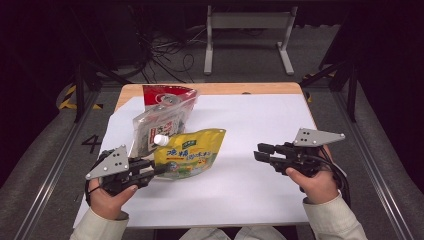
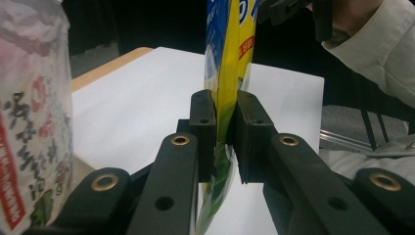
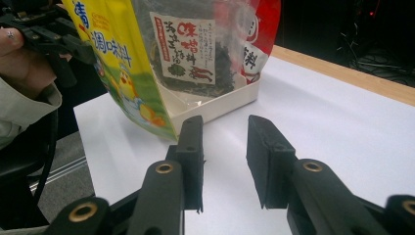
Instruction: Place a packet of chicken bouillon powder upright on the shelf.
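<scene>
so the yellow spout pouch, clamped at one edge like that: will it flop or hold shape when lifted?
Likely it sags some: the yellow spout pouch is soft film, and the left gripper pinches only its thin edge seam. It looks filled, so probably heavyish and apt to swing. The glossy film may slip between the pads. The right gripper is open and free to support it.

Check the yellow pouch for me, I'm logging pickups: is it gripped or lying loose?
Gripped. The left gripper has both jaws pressed flat against the yellow pouch, whose edge runs between them; the right gripper stands open, apart.
</scene>
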`<state>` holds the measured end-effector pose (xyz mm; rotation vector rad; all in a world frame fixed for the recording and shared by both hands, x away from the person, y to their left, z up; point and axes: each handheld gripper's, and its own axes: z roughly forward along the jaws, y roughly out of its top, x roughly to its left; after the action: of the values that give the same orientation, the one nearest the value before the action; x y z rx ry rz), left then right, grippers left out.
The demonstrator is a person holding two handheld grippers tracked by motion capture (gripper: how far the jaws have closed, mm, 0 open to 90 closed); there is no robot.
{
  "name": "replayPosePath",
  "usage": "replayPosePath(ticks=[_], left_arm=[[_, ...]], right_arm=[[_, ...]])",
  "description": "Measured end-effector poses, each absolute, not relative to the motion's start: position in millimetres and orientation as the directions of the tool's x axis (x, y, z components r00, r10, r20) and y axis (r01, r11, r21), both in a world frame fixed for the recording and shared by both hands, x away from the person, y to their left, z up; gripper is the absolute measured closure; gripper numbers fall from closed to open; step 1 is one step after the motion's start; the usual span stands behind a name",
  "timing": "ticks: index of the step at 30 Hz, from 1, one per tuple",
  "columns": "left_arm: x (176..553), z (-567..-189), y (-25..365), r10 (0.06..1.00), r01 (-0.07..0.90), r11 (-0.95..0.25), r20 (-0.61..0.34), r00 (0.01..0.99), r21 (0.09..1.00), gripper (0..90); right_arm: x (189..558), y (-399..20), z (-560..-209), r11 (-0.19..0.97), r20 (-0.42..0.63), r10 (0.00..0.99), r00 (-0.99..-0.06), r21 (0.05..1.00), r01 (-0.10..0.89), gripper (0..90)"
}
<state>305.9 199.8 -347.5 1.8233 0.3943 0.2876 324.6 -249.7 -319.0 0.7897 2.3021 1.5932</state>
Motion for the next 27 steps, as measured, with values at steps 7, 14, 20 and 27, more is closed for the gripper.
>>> replayPosePath(ticks=[7,14,20,27], left_arm=[[306,-344,209,0.432,0.112,-0.236,0.001,0.902,0.965,80.0],[307,-342,224,0.461,0.112,-0.223,0.003,0.888,0.968,80.1],[310,-342,235,0.484,0.122,-0.207,-0.007,0.875,0.971,80.1],[313,-346,250,0.518,0.141,-0.206,-0.014,0.855,0.968,80.1]], right_arm=[[324,-253,-319,0.257,0.113,0.557,-0.823,0.919,0.300,67.5],[325,-252,-319,0.255,0.118,0.555,-0.823,0.918,0.303,66.4],[325,-253,-319,0.250,0.119,0.560,-0.820,0.919,0.304,66.3],[325,-253,-319,0.250,0.119,0.557,-0.822,0.919,0.303,66.0]])
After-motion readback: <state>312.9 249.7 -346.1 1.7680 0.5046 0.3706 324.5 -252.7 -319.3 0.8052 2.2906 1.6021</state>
